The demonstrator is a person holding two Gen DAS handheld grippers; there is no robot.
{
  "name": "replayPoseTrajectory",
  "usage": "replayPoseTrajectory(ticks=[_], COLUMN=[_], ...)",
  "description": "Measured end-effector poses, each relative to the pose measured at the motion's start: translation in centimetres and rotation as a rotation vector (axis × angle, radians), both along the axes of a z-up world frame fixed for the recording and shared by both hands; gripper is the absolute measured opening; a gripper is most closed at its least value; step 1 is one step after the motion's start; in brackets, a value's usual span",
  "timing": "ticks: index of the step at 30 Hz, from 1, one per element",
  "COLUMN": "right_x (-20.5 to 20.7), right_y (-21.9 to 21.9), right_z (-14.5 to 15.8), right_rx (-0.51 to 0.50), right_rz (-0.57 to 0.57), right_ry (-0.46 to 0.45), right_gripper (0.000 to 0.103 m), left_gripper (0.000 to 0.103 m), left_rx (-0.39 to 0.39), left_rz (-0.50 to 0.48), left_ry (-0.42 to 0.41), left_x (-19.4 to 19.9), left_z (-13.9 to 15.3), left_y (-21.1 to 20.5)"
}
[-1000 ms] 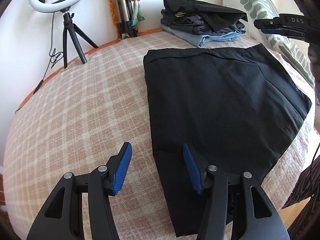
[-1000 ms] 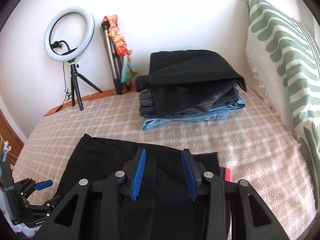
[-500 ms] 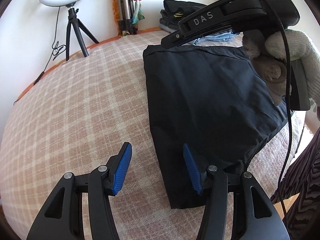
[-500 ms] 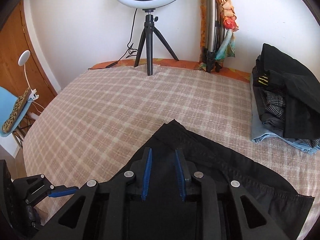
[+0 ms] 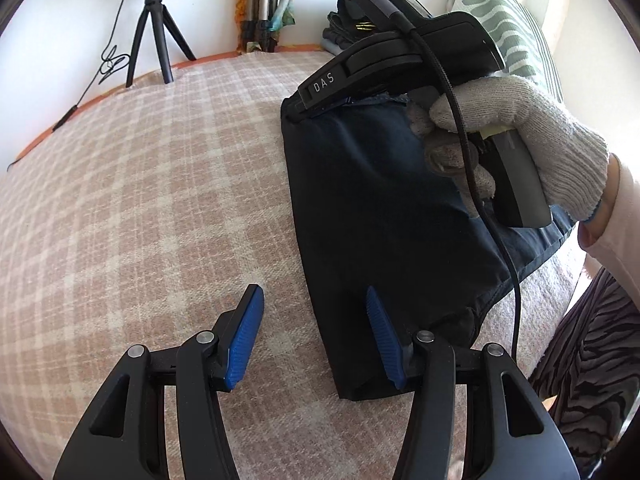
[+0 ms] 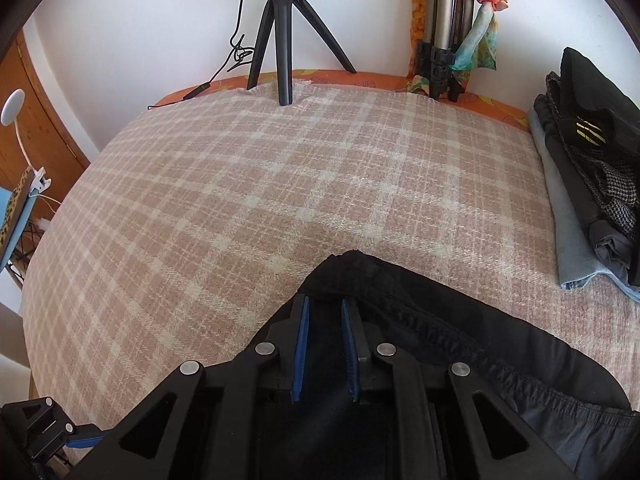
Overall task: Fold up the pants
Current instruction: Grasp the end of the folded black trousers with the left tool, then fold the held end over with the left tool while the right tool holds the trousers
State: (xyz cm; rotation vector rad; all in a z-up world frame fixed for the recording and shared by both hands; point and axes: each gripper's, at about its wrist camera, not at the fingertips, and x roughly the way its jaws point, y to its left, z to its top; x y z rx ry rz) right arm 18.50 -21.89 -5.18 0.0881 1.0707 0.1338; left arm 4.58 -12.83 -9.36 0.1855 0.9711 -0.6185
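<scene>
A bed (image 5: 140,208) under a pink-and-cream checked blanket carries everything. The black pants (image 5: 380,208) lie folded lengthwise toward its right side, the waistband end pointing at the far edge, the narrow end near the front edge. A stack of folded clothes (image 6: 592,184) sits at the far right corner, beside a green-patterned pillow (image 5: 508,20). A black tripod (image 6: 284,36) stands on the far edge, with a second, silver tripod (image 6: 438,28) wrapped in coloured cloth beside it. The right gripper (image 6: 325,340), held in a gloved hand (image 5: 516,136), has its jaws narrowed with a gap between the pads at the waistband corner; whether fabric is pinched I cannot tell. The left gripper (image 5: 314,336) hovers at the pants' narrow end, jaws spread wide, holding nothing.
</scene>
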Motion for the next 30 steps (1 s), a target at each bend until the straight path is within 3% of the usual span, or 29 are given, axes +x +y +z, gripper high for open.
replayPoseTrajectory(ticks=[5, 8, 11, 13, 21, 22, 23, 24, 30], right_x=[0.2, -0.3, -1.1, -1.7, -4.1, -4.3, -4.5, -4.7, -4.9], right_y=[-0.4, -0.9, -0.9, -1.2, -2.1, -2.1, -2.0, -2.0, -2.0], right_z=[0.2, 1.0, 2.0, 2.5, 2.9, 2.9, 2.9, 2.9, 2.7], right_rx=[0.060, 0.132, 0.150, 0.190, 0.263, 0.262, 0.262, 0.265, 0.276], right_rz=[-0.034, -0.076, -0.081, -0.088, -0.108, -0.107, -0.103, -0.100, -0.100], right_ry=[0.011, 0.023, 0.024, 0.030, 0.071, 0.071, 0.073, 0.074, 0.088], right_gripper=[0.020, 0.032, 0.041, 0.059, 0.060, 0.060, 0.061, 0.060, 0.061], left_gripper=[0.052, 0.052, 0.052, 0.052, 0.050, 0.047, 0.031, 0.025, 0.011], left_rx=[-0.113, -0.198, -0.230, -0.230, -0.267, -0.265, -0.262, -0.249, -0.236], left_rz=[0.037, 0.081, 0.094, 0.097, 0.119, 0.114, 0.104, 0.108, 0.090], left_ry=[0.094, 0.164, 0.197, 0.196, 0.227, 0.223, 0.223, 0.220, 0.140], left_x=[0.4, 0.9, 1.3, 1.4, 2.4, 2.5, 2.5, 2.6, 1.9], left_z=[0.1, 0.1, 0.1, 0.0, 0.0, 0.0, 0.0, -0.1, 0.9], left_y=[1.2, 1.8, 1.8, 1.6, 1.0, 0.8, 0.5, 0.3, -0.5])
